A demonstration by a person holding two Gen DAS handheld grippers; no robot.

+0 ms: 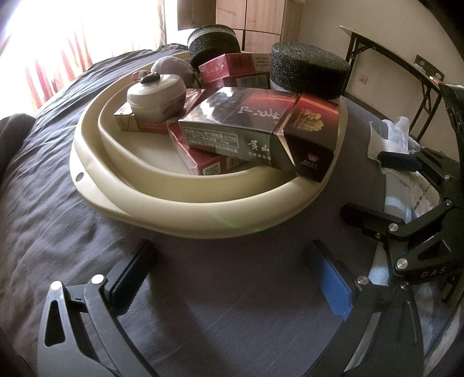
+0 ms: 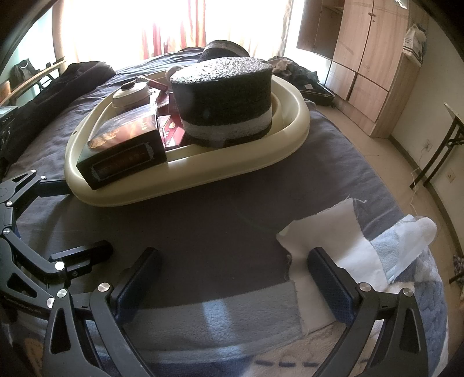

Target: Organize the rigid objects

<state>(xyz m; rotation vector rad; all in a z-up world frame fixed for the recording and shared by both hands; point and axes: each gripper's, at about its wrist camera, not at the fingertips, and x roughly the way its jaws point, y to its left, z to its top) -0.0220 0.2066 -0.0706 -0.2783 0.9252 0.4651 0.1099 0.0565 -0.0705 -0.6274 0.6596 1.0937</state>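
Piled in a cream oval basin [image 1: 179, 200] on the bed: dark and red cigarette boxes [image 1: 232, 124] stacked crosswise and tilted, a small round cream lidded jar [image 1: 156, 97] atop one box, and two black foam cylinders [image 2: 223, 98] upright at the far side.

This is a bedroom in a home: a wide bed [image 2: 232, 208] spread with a dark grey sheet fills most of the room, with a blue-and-white fleece blanket [image 2: 406, 278] bunched at its near edge. Behind it, sun glares through red-and-cream curtains [image 2: 174, 26] over a window, and a tall wooden wardrobe [image 2: 368, 58] stands against the wall on a tiled floor [image 2: 400, 162]. A folding table [image 2: 452, 127] with dark metal legs, a wall socket [image 2: 450, 176] and loose clothes [image 2: 293, 68] heaped at the far side of the bed complete the lived-in look.
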